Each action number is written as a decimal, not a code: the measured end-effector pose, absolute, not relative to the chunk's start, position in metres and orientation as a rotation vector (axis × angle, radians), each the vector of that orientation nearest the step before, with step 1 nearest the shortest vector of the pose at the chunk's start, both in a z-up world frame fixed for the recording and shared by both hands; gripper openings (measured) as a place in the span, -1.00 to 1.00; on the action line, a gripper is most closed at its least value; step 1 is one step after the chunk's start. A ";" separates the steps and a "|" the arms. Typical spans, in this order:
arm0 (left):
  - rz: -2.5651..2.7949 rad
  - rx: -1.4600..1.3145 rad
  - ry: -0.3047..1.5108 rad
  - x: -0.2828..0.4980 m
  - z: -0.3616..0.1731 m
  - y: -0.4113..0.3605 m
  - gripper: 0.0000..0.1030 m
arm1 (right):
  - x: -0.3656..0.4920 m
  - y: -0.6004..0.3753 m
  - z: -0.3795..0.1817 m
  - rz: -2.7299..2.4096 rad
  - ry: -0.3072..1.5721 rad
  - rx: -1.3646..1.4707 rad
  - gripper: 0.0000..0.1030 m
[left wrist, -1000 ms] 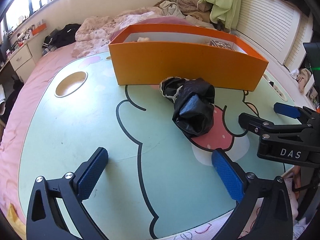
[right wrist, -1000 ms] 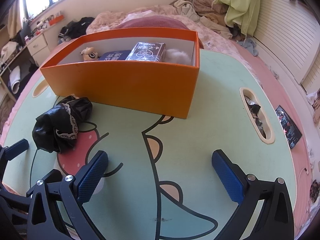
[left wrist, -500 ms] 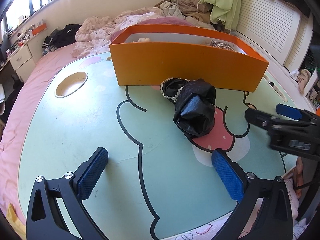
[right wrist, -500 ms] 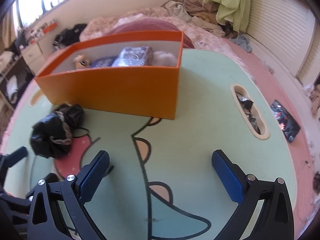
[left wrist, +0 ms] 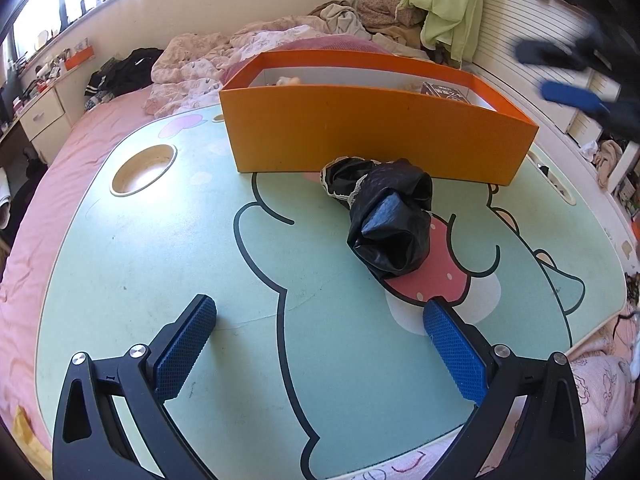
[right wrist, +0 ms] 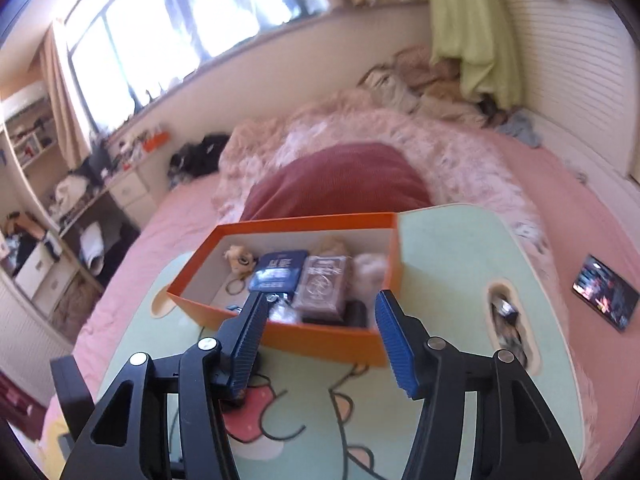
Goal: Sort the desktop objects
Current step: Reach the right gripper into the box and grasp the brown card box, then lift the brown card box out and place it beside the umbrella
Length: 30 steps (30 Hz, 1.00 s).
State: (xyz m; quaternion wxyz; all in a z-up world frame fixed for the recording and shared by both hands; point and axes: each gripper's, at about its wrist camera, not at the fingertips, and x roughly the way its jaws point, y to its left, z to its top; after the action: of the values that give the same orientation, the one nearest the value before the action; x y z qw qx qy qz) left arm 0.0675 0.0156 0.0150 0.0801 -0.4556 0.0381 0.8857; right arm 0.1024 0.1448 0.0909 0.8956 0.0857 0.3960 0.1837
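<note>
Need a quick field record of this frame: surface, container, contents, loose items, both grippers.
surface: mint-green cartoon-print lap table on a pink bed
container: open orange cardboard box at the table's far side
contents: blue card box, brown card box, small plush toy
loose item: crumpled black bag, in front of the orange box
left gripper: open, empty
right gripper: jaws just narrowed, nothing between them

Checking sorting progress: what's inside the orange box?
Inside the orange box: small toy figure, blue book, brown pack, white fluff. Near-wall items are partly covered.
</note>
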 end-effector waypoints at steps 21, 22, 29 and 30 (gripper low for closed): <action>2.650 -1.361 0.112 0.068 0.016 0.016 0.99 | 0.056 0.184 0.090 0.302 0.794 -0.014 -0.22; 2.650 -1.360 0.112 0.068 0.016 0.015 0.99 | 0.055 0.184 0.080 0.296 0.829 -0.015 -0.22; 2.649 -1.359 0.111 0.068 0.015 0.015 0.99 | 0.061 0.184 0.010 0.239 0.991 0.006 -0.17; 2.649 -1.359 0.111 0.068 0.015 0.015 0.99 | 0.059 0.184 0.010 0.224 0.981 0.008 -0.02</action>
State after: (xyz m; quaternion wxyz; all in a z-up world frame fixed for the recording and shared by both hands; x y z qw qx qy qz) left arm 0.0679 0.0152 0.0153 0.0808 -0.4546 0.0371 0.8862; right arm 0.0595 0.1844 0.0103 0.8760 0.0039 0.4702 0.1074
